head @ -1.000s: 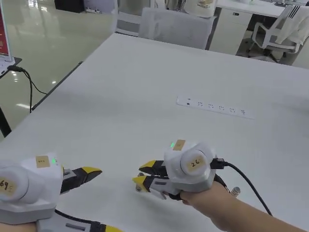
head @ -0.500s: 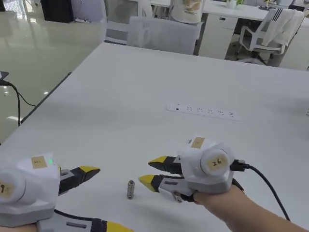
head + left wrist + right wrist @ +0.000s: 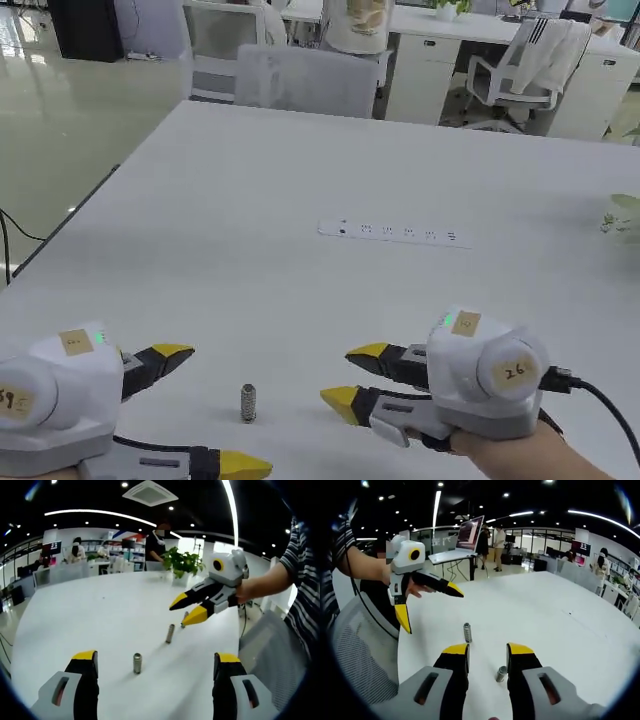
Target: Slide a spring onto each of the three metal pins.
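A short grey pin wrapped in a spring (image 3: 249, 402) stands upright on the white table (image 3: 300, 170), between my two grippers. My left gripper (image 3: 208, 408) is wide open, just left of it. My right gripper (image 3: 357, 376) is open with nothing held, its yellow tips a short way right of the pin. In the left gripper view the nearest pin (image 3: 137, 663) stands ahead of my left gripper (image 3: 156, 656). A second pin (image 3: 170, 633) and a third pin (image 3: 185, 616) stand farther off, beside the right gripper (image 3: 180, 615). In the right gripper view the sprung pin (image 3: 467, 632) stands ahead of my right gripper (image 3: 487, 650), and another pin (image 3: 500, 674) shows low between its jaws.
A white power strip (image 3: 395, 233) lies mid-table beyond the grippers. The table's left edge (image 3: 100, 190) drops to the floor. Grey chairs (image 3: 305, 80) stand at the far side. A cable (image 3: 600, 395) trails from the right gripper.
My right gripper has drawn back to the right from the sprung pin, with its jaws a little wider. The pin now stands uncovered. The head camera has shifted.
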The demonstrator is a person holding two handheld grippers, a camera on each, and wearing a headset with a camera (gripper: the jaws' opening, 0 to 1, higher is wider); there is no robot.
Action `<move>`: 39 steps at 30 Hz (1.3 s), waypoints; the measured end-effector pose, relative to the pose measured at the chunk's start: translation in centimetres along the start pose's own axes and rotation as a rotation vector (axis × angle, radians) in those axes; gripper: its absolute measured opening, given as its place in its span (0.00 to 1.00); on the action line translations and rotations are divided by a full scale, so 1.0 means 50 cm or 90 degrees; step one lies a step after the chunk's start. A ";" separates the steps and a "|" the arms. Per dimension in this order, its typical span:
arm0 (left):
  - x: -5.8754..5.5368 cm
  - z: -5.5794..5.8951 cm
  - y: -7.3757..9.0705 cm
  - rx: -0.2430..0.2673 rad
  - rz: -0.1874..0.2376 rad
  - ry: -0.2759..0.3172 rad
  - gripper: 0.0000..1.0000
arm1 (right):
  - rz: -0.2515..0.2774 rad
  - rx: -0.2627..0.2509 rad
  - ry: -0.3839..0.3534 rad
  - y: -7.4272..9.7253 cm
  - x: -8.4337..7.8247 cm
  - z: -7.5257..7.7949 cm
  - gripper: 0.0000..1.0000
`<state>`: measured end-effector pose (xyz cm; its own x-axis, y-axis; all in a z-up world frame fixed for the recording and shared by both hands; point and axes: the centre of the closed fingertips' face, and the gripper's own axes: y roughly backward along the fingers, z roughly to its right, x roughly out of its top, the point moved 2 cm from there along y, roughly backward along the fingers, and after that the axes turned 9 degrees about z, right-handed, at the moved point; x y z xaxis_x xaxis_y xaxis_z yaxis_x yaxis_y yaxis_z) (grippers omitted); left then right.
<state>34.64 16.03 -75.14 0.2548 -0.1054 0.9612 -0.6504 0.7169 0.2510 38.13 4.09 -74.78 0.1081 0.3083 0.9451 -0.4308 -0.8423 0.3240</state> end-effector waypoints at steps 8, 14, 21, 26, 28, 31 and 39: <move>-0.004 0.005 -0.004 0.010 0.000 0.000 0.93 | -0.003 -0.026 -0.011 0.048 -0.022 0.016 0.29; -0.008 0.009 0.000 0.019 -0.003 0.002 0.93 | -0.003 -0.050 -0.016 0.094 -0.036 0.032 0.31; -0.002 0.015 0.004 0.027 0.004 0.005 0.93 | -0.001 -0.089 -0.038 0.141 -0.057 0.049 0.39; 0.000 0.020 0.007 0.032 0.007 0.004 0.94 | 0.000 -0.112 -0.060 0.173 -0.079 0.053 0.45; -0.002 0.021 0.009 0.037 0.008 0.007 0.94 | -0.001 -0.121 -0.068 0.184 -0.086 0.055 0.49; 0.000 0.025 0.013 0.042 0.015 0.010 0.95 | 0.003 -0.132 -0.090 0.198 -0.095 0.055 0.55; -0.009 0.028 0.032 0.049 0.020 0.016 0.97 | 0.001 -0.172 -0.112 0.239 -0.129 0.055 0.71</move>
<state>32.48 16.27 -75.03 0.2507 -0.0664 0.9658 -0.7115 0.6639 0.2303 34.74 -9.18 -76.89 0.2499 0.2057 0.9462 -0.6505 -0.6881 0.3214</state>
